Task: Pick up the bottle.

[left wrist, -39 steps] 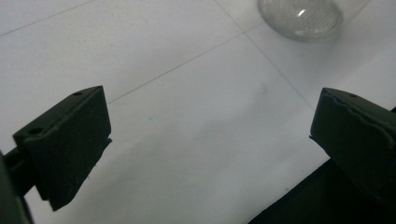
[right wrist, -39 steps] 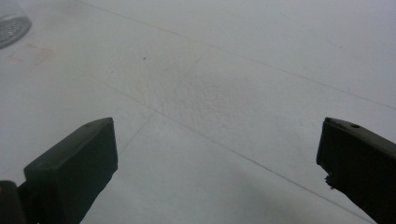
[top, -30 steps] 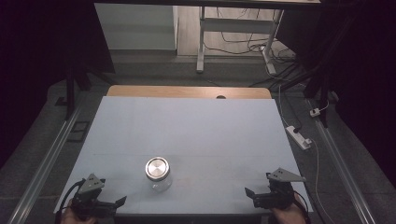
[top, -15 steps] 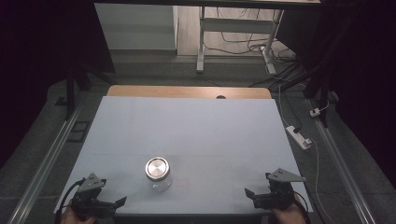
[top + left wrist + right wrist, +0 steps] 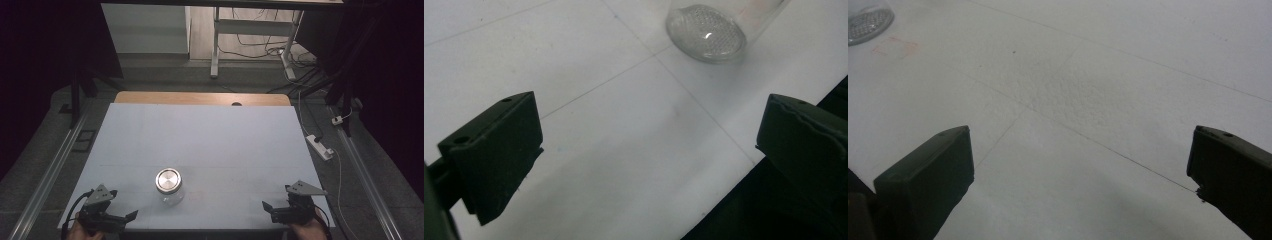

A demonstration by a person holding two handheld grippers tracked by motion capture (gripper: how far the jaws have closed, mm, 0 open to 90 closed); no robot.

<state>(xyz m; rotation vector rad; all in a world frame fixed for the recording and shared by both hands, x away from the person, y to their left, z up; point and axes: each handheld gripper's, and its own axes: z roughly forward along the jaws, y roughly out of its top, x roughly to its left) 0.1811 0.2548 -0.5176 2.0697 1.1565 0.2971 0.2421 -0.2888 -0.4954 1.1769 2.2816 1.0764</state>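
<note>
Jar (image 5: 169, 186) with its metal lid (image 5: 167, 179) stands upright near the front edge of the tabletop (image 5: 210, 140), untouched, lid on. Left tool (image 5: 119, 219) sits at the near left corner, jaws spread wide and empty; right tool (image 5: 270, 210) at the near right corner, just as wide, holding nothing. Everything looks yet to do: no reach, no grip. Left gripper view catches the jar's textured glass base (image 5: 705, 32), close ahead. Right gripper view has that base at its far corner (image 5: 868, 22), well apart.
</note>
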